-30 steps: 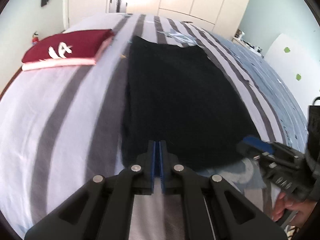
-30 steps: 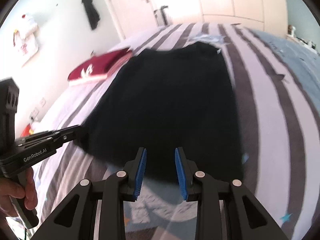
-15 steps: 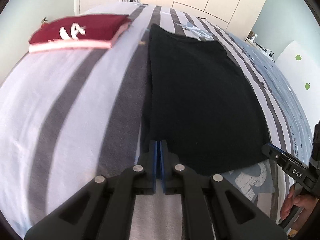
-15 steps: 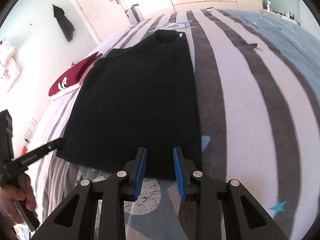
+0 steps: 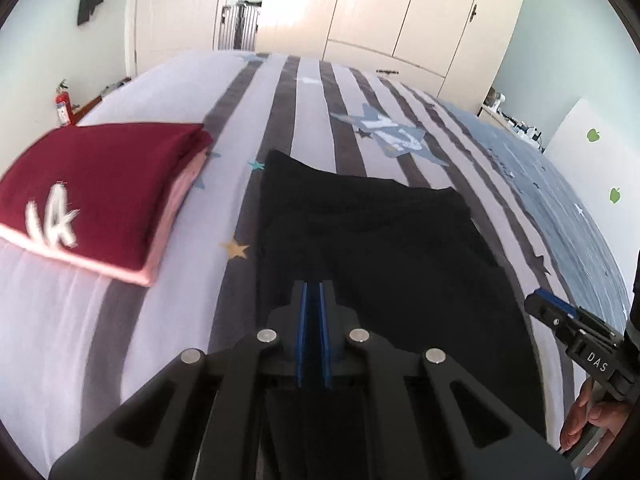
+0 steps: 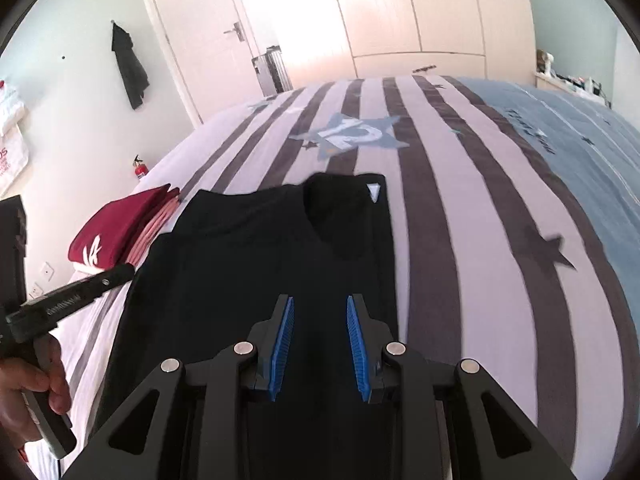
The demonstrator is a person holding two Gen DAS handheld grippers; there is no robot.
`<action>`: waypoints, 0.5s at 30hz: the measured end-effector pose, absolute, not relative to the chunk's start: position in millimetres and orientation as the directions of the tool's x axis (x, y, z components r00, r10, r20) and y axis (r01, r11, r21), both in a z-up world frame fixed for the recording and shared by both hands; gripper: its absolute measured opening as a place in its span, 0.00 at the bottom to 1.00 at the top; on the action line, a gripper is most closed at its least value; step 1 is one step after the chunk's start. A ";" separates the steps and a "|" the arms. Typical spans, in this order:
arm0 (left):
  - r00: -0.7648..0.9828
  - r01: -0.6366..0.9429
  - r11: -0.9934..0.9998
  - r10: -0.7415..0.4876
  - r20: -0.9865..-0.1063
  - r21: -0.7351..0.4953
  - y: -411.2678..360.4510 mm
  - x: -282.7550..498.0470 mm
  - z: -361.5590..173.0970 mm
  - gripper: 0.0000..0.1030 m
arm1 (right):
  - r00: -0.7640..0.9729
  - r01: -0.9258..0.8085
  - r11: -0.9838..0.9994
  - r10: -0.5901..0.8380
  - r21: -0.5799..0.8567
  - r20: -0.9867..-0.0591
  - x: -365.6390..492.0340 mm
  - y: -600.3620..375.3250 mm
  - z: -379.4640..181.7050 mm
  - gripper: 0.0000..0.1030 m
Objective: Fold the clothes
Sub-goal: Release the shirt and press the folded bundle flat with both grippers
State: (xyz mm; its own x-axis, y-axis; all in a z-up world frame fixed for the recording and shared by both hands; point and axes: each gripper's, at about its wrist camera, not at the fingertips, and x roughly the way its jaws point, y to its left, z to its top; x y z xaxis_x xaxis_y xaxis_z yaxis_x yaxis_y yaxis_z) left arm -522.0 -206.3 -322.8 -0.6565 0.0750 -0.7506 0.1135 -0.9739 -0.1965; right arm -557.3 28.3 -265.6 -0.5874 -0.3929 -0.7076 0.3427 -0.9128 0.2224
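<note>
A black garment (image 5: 380, 240) (image 6: 248, 248) lies lengthwise on the striped bed (image 5: 160, 320). Its collar end is far from me, with a small white tag. My left gripper (image 5: 313, 286) is over the garment's left part, with its blue pads pressed together on black cloth that hangs down below them. In the right wrist view the left gripper (image 6: 124, 270) shows at the garment's left edge. My right gripper (image 6: 320, 304) is over the right part. Its pads stand a little apart, and black cloth fills the gap and the space beneath. The near hem is hidden.
A folded maroon and pink stack (image 5: 92, 196) (image 6: 116, 232) lies just left of the garment. A hand (image 6: 24, 384) holds the left tool. Beyond the bed are white wardrobe doors (image 5: 400, 20), a fire extinguisher (image 5: 62, 104) and a white board (image 5: 592, 152) at the right.
Both grippers have travelled forward over the garment toward its collar end. The near hem, seen at the fingertips before, is out of sight. The maroon stack now looks closer.
</note>
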 end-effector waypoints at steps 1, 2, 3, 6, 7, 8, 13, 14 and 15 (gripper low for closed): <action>-0.651 0.117 -0.975 0.068 -0.756 -0.189 -208.0 -525.4 -328.1 0.03 | -0.583 0.345 -0.913 -0.392 0.220 -0.712 -563.1 25.4 -269.4 0.23; -0.640 0.123 -0.977 0.056 -0.766 -0.174 -210.4 -529.8 -336.2 0.03 | -0.579 0.347 -0.913 -0.390 0.217 -0.716 -568.7 22.5 -273.3 0.23; -0.626 0.130 -0.979 0.042 -0.779 -0.157 -211.1 -533.1 -344.2 0.03 | -0.569 0.343 -0.915 -0.381 0.211 -0.728 -572.1 20.7 -280.1 0.23; -0.624 0.128 -0.978 0.049 -0.780 -0.164 -213.5 -533.2 -361.5 0.03 | -0.539 0.345 -0.918 -0.365 0.197 -0.759 -576.0 19.4 -301.6 0.23; -0.626 0.127 -0.979 0.046 -0.778 -0.160 -212.9 -533.8 -362.8 0.03 | -0.528 0.345 -0.917 -0.365 0.199 -0.767 -576.7 20.8 -309.2 0.23; -0.627 0.126 -0.980 0.043 -0.777 -0.156 -212.3 -534.7 -363.9 0.04 | -0.526 0.343 -0.914 -0.378 0.216 -0.762 -577.1 23.9 -312.8 0.23; -0.619 0.133 -0.981 0.027 -0.785 -0.139 -210.4 -542.2 -351.6 0.05 | -0.524 0.324 -0.919 -0.370 0.223 -0.767 -580.4 29.2 -306.6 0.17; -0.631 0.123 -0.985 0.019 -0.776 -0.125 -206.7 -545.1 -342.9 0.05 | -0.527 0.324 -0.922 -0.361 0.211 -0.770 -580.8 28.5 -302.4 0.17; -0.643 0.114 -0.987 0.012 -0.766 -0.111 -203.1 -547.9 -334.2 0.05 | -0.540 0.341 -0.920 -0.360 0.193 -0.761 -582.4 25.5 -295.8 0.17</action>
